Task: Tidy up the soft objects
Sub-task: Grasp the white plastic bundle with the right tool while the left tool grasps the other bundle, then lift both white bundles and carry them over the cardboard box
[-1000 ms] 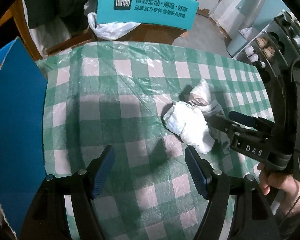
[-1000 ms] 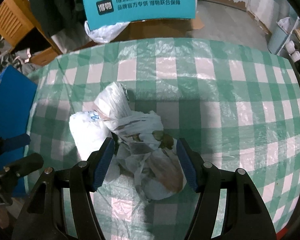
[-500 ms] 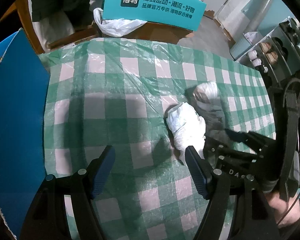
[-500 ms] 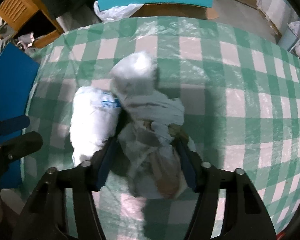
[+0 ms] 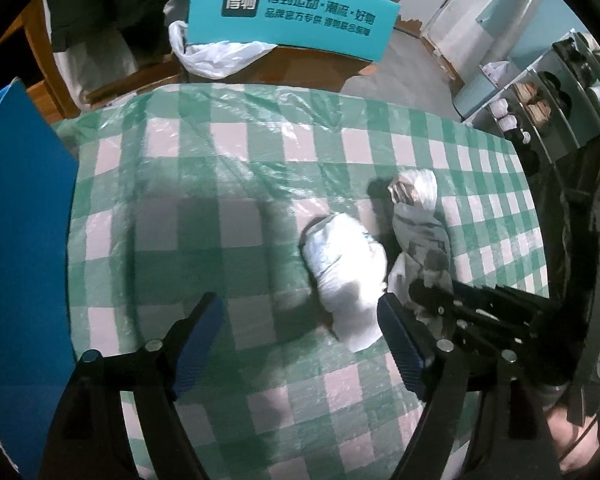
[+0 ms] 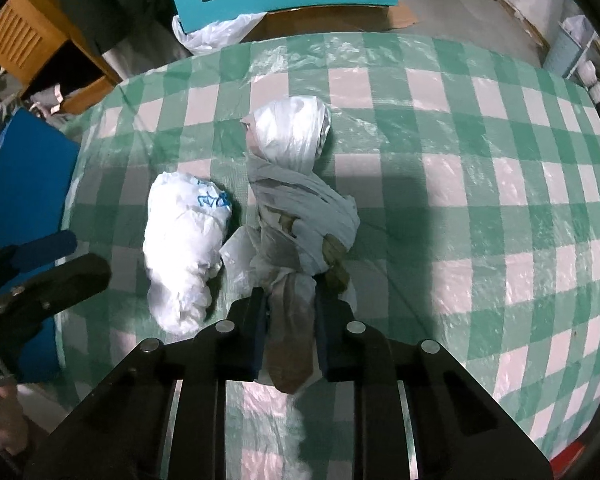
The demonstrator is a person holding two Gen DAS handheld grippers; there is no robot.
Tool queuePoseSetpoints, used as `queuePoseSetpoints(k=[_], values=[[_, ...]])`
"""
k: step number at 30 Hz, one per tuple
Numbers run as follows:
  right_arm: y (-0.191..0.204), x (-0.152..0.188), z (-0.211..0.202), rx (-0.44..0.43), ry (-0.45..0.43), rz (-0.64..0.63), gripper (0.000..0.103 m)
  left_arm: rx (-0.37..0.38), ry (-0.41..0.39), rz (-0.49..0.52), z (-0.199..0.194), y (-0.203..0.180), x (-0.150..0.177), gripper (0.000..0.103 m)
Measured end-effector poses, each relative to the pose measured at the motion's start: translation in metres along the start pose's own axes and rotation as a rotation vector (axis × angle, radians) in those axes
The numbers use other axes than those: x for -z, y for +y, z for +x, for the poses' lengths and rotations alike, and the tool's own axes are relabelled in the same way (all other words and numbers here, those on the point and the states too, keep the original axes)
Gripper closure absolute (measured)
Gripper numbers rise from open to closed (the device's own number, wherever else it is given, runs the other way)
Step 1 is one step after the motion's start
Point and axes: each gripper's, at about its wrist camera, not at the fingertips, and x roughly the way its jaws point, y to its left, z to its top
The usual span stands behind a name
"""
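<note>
**Fingers pinch the knotted bag's tail**

Fingers of the right gripper (image 6: 290, 320) are pressed together on the near, twisted end of the knotted plastic bag (image 6: 296, 204), which lies lengthwise on the checked tablecloth (image 6: 480, 168) and stretches away from the jaws toward its puffed far end. It looks light and limp: thin crinkled film wrapped round something brownish, likely to sag and swing if lifted by this tail, and the slick plastic could slide through the pads unless the pinch sits close to the knot, where the material is bunched thickest.

Just beside it, to its left, lies the white crumpled bag (image 6: 186, 240), close enough that their loose edges seem to touch. It too looks soft and airy, best taken across its middle.

Over that side hangs the left gripper (image 5: 300, 324), its fingers spread wide and holding nothing, with the white crumpled bag just ahead of its right finger.

Beyond the table stand a teal printed box (image 5: 296, 12) and, at the left, a blue board (image 5: 20, 220).
</note>
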Motion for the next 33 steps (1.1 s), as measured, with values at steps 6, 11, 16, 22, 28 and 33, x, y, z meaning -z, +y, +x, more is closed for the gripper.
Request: queuePoseSetpoints(k=[6,11,16,22,28,33], values=[[-0.013,0.01,-0.01,0.016,0.002,0.008,0.084,-0.009,0.016,0.017,0.011,-0.017,-0.003,0.022],[-0.027,0.019,-0.018,0.024,-0.01,0.02,0.084,-0.009,0.029,0.01,0.02,-0.028,-0.006,0.02],[-0.033,0.023,-0.024,0.011,-0.037,0.033,0.084,-0.033,0.036,0.033,0.032,-0.04,-0.01,0.017],[-0.039,0.027,-0.031,-0.004,-0.055,0.047,0.084,-0.066,0.054,0.047,0.046,-0.045,-0.009,0.017],[-0.042,0.029,-0.041,-0.012,-0.076,0.05,0.084,-0.083,0.033,0.061,0.051,-0.047,-0.008,0.017],[-0.04,0.028,-0.049,-0.02,-0.092,0.051,0.084,-0.094,0.061,0.067,0.057,-0.045,-0.007,0.052]])
